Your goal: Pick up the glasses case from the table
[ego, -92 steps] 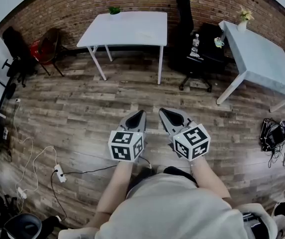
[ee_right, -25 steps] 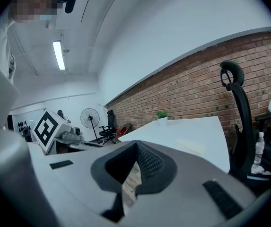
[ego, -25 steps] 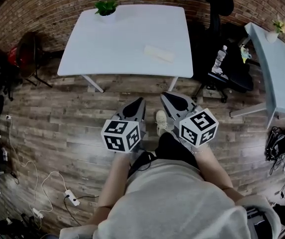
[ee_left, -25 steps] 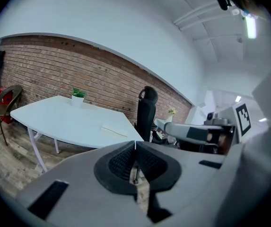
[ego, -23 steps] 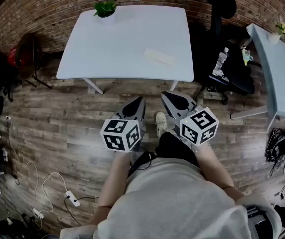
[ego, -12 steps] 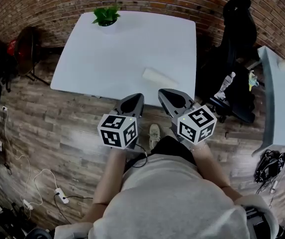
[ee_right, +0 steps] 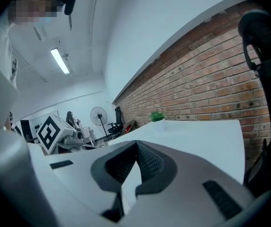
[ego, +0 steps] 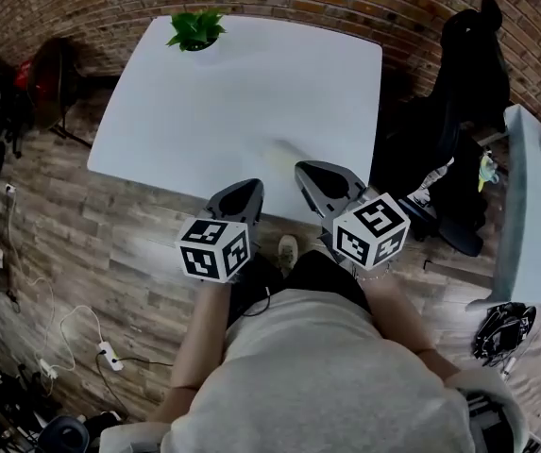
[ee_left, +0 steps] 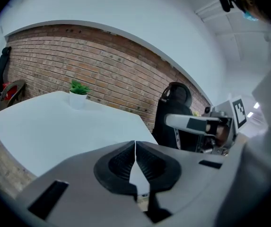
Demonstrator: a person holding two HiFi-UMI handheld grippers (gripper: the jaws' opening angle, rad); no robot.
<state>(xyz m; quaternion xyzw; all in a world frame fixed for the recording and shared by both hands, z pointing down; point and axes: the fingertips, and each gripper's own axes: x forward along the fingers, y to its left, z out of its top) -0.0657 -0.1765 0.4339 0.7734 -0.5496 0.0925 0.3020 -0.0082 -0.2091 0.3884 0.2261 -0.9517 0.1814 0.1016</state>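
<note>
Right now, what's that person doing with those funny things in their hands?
A person stands at a white table, holding tongs in each hand. The left tongs and right tongs are both shut and empty, pointing at the table's near edge. A pale glasses case lies on the table just beyond them, untouched. A plant sits at the far corner.

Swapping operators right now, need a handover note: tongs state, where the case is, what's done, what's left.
Left tongs: shut, empty, at the near edge of the white table.
Right tongs: shut, empty, alongside.
Glasses case: pale and blurred, lying on the table just beyond the right tongs, untouched.
Potted plant: far corner.
Done: person is at the table.
Left: open tongs, reach, grip the case, lift.
</note>
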